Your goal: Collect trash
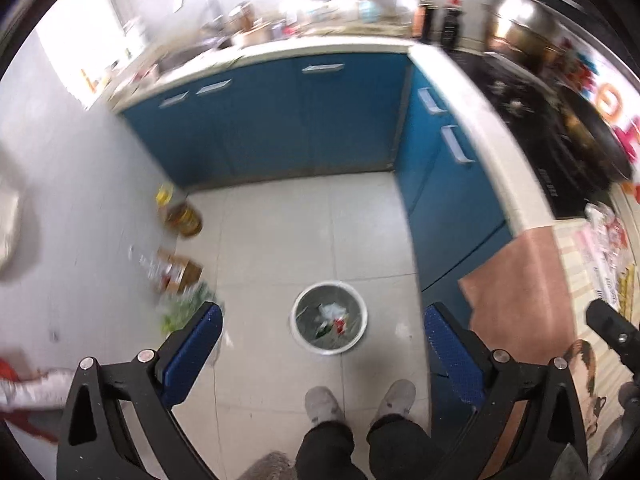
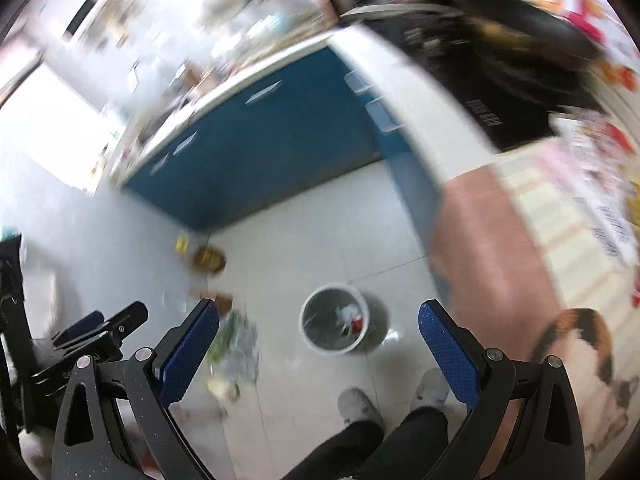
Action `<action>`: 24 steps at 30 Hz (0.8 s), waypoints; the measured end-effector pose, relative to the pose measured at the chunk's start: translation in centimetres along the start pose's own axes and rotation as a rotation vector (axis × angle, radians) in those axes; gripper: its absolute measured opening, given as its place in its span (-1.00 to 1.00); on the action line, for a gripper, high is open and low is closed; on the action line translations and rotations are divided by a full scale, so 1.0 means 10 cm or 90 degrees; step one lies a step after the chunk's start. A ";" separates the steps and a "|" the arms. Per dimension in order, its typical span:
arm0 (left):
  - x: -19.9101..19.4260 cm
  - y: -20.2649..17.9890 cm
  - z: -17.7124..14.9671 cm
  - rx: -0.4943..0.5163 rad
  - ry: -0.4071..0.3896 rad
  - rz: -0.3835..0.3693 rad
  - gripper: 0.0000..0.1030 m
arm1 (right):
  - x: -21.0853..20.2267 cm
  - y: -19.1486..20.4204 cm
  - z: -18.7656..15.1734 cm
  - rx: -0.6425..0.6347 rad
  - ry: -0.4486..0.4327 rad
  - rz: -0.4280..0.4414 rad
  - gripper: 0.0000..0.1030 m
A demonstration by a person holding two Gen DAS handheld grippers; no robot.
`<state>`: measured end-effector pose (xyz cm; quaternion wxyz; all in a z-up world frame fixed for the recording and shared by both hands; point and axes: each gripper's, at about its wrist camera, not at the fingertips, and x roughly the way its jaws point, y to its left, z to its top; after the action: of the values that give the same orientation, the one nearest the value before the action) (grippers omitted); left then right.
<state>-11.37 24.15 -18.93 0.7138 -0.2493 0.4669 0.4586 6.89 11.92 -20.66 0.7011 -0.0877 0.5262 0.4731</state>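
White and round, the bin stands on the pale tiled floor, and everything else sits around it. Inside it lie scraps of trash: something crumpled and white, a red bit, a dark green bit. Just this side of the bin are the person's two grey slippers. Beyond the bin runs a row of blue cabinets under a cluttered counter. Left of the bin, by the wall, are a yellowish oil bottle, a brown box and a loose heap of green and clear litter. Right of the bin stands a pinkish-brown table.

The left gripper hangs high above the bin, its blue fingers spread wide and holding nothing. The right gripper is likewise spread wide and empty, with the bin between its fingers in its own blurred view.
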 end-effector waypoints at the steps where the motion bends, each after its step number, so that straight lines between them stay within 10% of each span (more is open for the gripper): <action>1: -0.01 -0.20 0.08 0.013 -0.003 -0.010 1.00 | -0.10 -0.17 0.05 0.021 -0.014 -0.015 0.96; 13: 0.51 -3.46 0.53 0.133 0.213 -0.248 0.99 | -0.99 -3.13 0.02 0.383 -0.105 -0.260 0.74; 24: 1.51 -4.75 0.51 0.053 0.370 -0.209 0.99 | -0.81 -4.40 -0.04 0.487 -0.079 -0.276 0.66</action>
<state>35.20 12.92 -33.60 0.6246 -0.4119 0.6232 0.2278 39.92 -16.58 -30.71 0.7962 0.0985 0.5900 0.0907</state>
